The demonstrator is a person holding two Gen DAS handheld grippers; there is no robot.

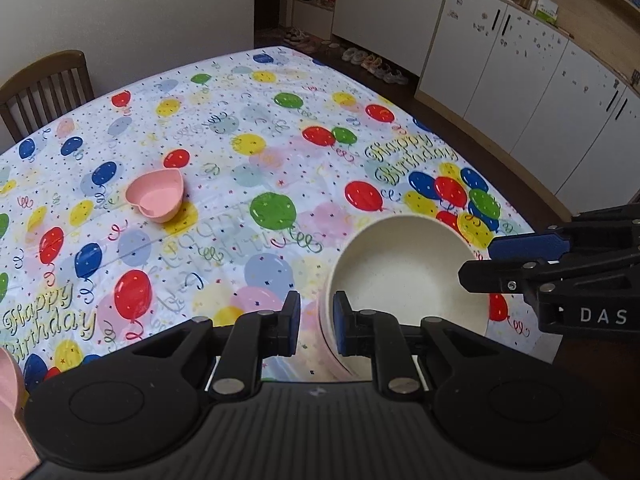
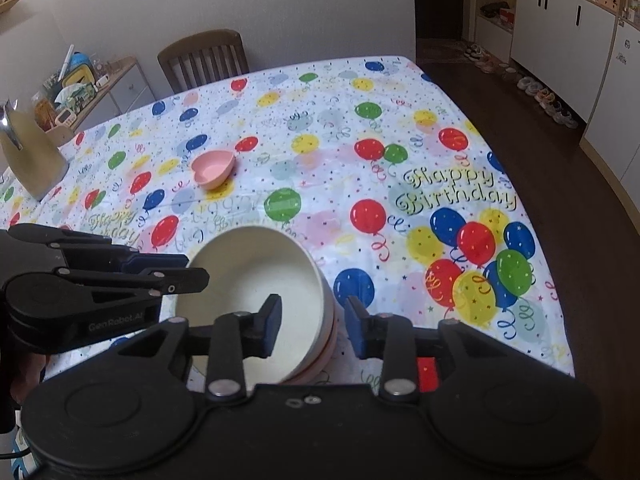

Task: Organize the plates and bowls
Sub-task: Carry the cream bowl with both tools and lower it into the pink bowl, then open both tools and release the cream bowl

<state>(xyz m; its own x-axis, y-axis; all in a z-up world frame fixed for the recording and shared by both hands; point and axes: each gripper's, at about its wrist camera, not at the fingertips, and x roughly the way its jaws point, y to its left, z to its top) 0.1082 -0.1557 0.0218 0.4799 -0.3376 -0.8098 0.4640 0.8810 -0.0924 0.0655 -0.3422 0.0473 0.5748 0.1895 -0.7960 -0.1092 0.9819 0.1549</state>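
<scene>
So right up close, the left gripper has its jaws nearly shut, pinching the near-left rim of the cream round bowl: one pad sits inside the wall, the other outside. My guess is that's just to steady it. The right gripper straddles the opposite rim but with its jaws partway open, one pad over the inside and one outside, and neither looks to be pressing. So it isn't gripping anything at this moment.

That cream bowl sits nested in a stack, with a pale bowl and a pink bowl peeking out underneath at its edge. The stack stands near the front edge of the bench, which wears a balloon-print "Happy Birthday" cloth. Stacking them by shape makes sense for tidying.

Further back, well apart from the stack, a pink heart-shaped bowl sits alone and upright, not yet sorted. It probably won't nest neatly in round ones.

Beyond it there's a wooden chair at the far side, and white cabinets along the wall.
</scene>
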